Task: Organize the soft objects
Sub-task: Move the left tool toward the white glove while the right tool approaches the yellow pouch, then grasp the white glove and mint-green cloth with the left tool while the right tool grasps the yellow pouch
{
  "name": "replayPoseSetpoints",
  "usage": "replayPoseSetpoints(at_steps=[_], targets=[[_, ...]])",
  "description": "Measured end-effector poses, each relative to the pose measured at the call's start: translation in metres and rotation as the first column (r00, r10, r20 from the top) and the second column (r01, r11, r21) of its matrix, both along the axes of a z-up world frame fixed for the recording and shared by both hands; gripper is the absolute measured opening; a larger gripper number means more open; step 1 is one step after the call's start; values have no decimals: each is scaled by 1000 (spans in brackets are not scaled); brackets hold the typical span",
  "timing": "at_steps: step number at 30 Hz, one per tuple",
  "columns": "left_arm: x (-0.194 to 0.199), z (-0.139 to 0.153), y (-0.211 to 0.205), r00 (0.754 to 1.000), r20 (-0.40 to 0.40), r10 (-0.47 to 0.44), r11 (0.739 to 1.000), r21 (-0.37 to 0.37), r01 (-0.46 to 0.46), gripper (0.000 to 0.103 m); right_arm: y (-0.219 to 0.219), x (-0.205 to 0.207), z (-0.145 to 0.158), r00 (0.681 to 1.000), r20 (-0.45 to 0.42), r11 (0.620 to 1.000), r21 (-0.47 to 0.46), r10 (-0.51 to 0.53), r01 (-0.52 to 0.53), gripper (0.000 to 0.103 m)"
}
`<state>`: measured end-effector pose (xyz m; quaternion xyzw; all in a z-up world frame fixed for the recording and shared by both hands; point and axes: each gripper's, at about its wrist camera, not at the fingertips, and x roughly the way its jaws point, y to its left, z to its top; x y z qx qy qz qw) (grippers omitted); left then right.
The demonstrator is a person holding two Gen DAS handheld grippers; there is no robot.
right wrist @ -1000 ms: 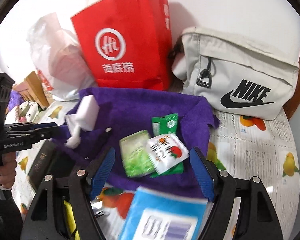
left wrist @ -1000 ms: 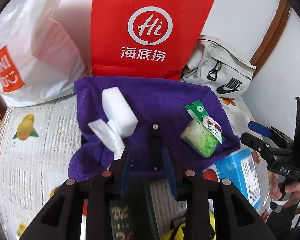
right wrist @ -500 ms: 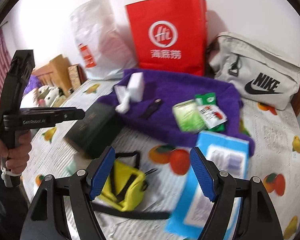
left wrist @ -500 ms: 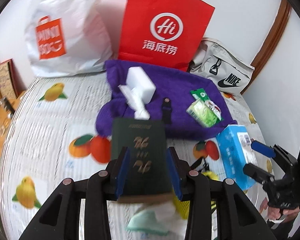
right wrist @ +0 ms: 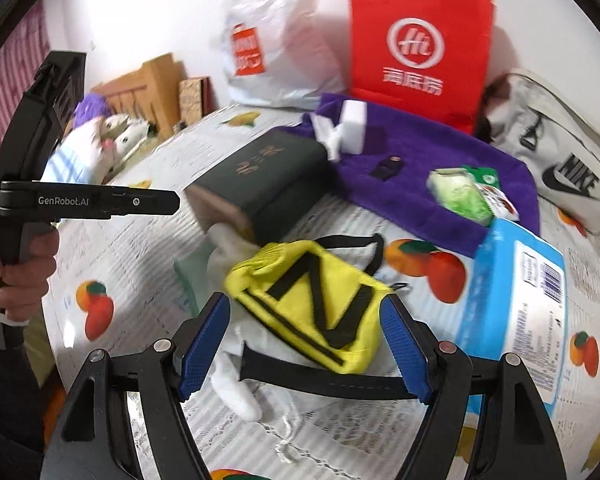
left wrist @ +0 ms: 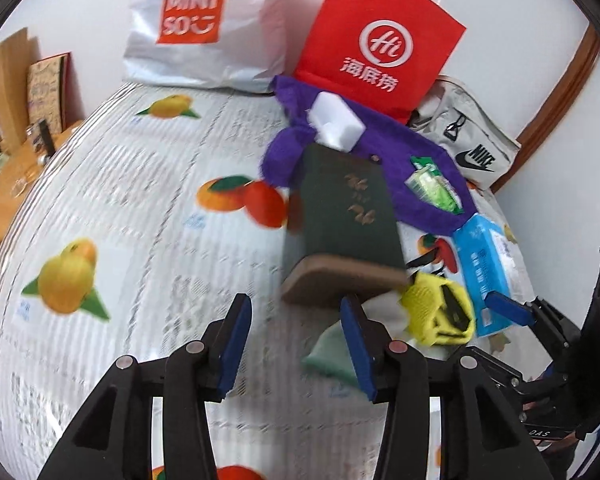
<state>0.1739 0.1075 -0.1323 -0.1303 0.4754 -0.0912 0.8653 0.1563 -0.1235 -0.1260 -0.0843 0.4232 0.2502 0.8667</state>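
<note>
Two shopping bags, one book, one towel.

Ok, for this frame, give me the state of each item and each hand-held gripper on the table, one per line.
Left hand-held gripper: jaws opening, nothing between them.
Right hand-held gripper: open, over the yellow pouch, not gripping it.
Dark green book: lying flat, closed, partly on the purple towel.
White sponge block: resting on the towel.
Blue tissue pack: lying flat.
Red paper bag: standing upright.
Nike bag: zipped.
</note>
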Motion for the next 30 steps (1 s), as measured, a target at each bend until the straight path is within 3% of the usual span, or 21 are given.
replayPoseSetpoints(at_steps=[9,11,12,13,19,22,30], targets=[[-20,-20,22,999,-26,44,999,-29,-45,44,25,3,-20,998,48,989,-148,30,-23,76],[-23,-23,25,998,-35,54,998,-30,-55,45,24,4,-25,998,49,986,-165,25,-17,71],[-24,-24,27,998,-35,56,998,-30,-57,44,25,6,-26,999,46,986,-165,25,-17,63],[-26,-24,28,998,-35,59,998,-32,-60,45,24,6,-27,999,39,986,-163,24,-18,54],[-31,-25,34,996,-39,79,996,-47,-81,45,22,6,-20,998,53,990,-141,23,-16,24],[-34,-25,34,996,-39,82,995,-47,-83,45,15,7,-3,997,76,996,-85,0,6,17],[-40,-17,23,998,-26,62,997,-54,-63,45,-8,6,28,998,39,998,51,-49,47,13]])
